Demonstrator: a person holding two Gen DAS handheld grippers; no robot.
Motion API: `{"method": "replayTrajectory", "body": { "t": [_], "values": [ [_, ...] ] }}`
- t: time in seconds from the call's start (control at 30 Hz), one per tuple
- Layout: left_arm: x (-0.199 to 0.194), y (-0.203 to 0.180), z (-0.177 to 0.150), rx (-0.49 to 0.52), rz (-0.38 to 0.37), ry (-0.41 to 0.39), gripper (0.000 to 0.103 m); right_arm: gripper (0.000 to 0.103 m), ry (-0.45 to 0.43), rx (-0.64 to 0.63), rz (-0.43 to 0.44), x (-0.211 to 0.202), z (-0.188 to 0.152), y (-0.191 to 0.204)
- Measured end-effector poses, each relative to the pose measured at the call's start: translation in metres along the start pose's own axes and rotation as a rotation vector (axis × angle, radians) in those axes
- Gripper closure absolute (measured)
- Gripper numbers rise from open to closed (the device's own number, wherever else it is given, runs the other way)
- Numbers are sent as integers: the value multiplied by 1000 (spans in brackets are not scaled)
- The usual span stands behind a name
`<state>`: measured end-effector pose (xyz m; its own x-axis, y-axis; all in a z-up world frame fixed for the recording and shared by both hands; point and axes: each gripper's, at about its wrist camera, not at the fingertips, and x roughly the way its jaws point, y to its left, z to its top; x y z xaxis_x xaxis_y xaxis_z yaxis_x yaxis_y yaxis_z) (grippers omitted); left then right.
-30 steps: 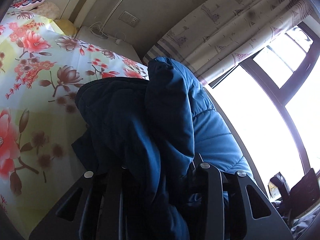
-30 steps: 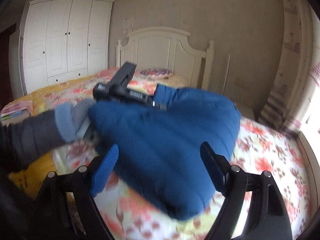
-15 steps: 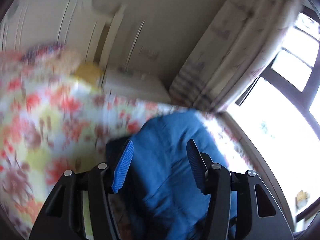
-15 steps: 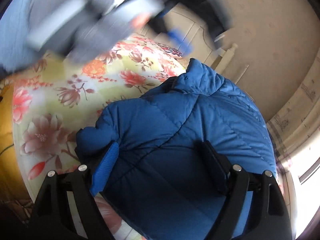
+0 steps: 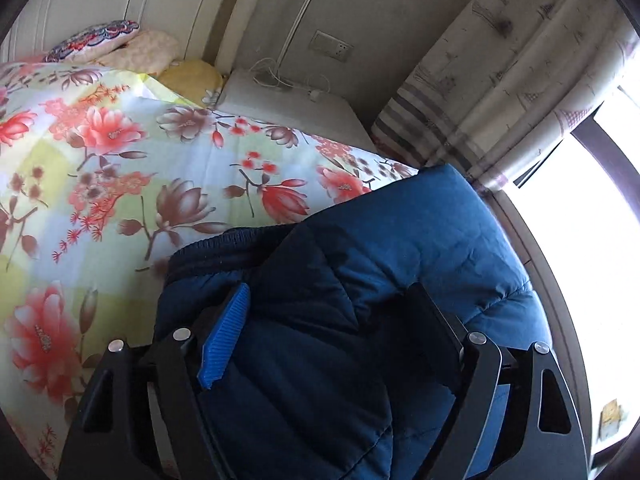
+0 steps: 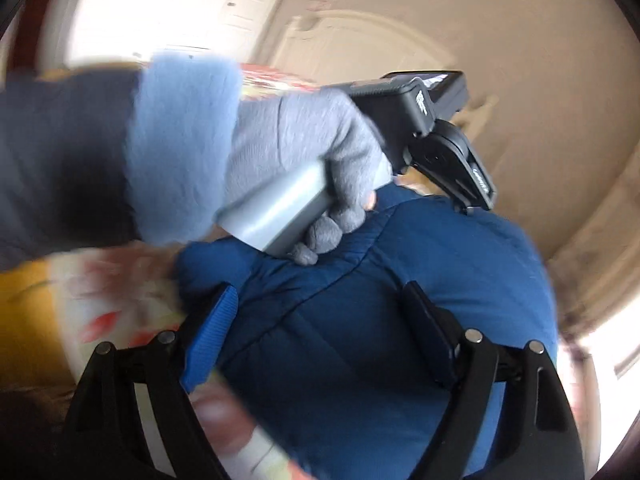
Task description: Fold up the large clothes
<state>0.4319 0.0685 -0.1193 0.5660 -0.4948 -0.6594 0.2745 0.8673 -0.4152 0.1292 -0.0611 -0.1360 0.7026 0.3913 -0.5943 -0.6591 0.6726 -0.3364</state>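
— Floral bedspread (image 5: 120,168), white headboard (image 5: 168,4) behind, patterned curtain (image 5: 520,80) by the bright window?
— Yes. Blue padded jacket (image 5: 400,248) bunched near the bed's window-side edge.
— Left gripper (image 5: 332,320)?
— Jaws opening, jacket fabric between the fingers, pads clear of it.
— Right gripper (image 6: 320,328)?
— Spread wide over the jacket (image 6: 400,280), gripping nothing.
— Anything else?
— Gloved hand (image 6: 304,160) clutching the other tool's grey handle, just above the jacket; much blurred.

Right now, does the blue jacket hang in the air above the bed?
No, the blue jacket lies on the flowered bedspread.
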Motion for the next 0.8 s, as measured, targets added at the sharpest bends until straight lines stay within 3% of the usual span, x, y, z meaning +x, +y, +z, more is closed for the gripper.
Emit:
{"method": "replayTrajectory", "body": {
  "t": [0.07,0.13,0.23,0.27,0.33,0.4,0.47,0.5,0.53,0.57,0.6,0.67,0.8],
  "values": [
    [-3,2,-1,-8,1,-13,20,22,-52,86,136,-29,4,-32],
    [-3,4,-2,-15,5,-25,19,22,-171,222,172,-65,7,-88],
    [0,-5,-6,-8,33,-39,18,23,-264,356,5,-84,13,-179],
    [-1,-7,-6,-2,45,-43,18,31,-254,376,-26,-77,16,-200],
    [1,-9,-6,8,73,-44,13,51,-178,462,-64,-37,25,-257],
    [2,-10,-5,12,106,-37,10,54,-106,525,-5,5,31,-292],
    [3,-11,-5,15,116,-31,9,53,22,573,86,57,33,-314],
    [3,-11,-5,19,126,-30,8,47,140,564,124,96,31,-318],
    [3,-11,-5,21,142,-32,8,42,200,527,120,116,28,-314],
    [3,-11,-4,21,146,-31,8,30,268,471,101,139,23,-308],
    [4,-11,-4,23,157,-26,8,30,350,450,101,165,12,-304],
    [7,-11,-4,30,172,-17,7,28,351,539,147,176,2,-316],
    [6,-12,-6,33,169,-19,7,28,396,450,105,171,12,-308]
  ]
}}
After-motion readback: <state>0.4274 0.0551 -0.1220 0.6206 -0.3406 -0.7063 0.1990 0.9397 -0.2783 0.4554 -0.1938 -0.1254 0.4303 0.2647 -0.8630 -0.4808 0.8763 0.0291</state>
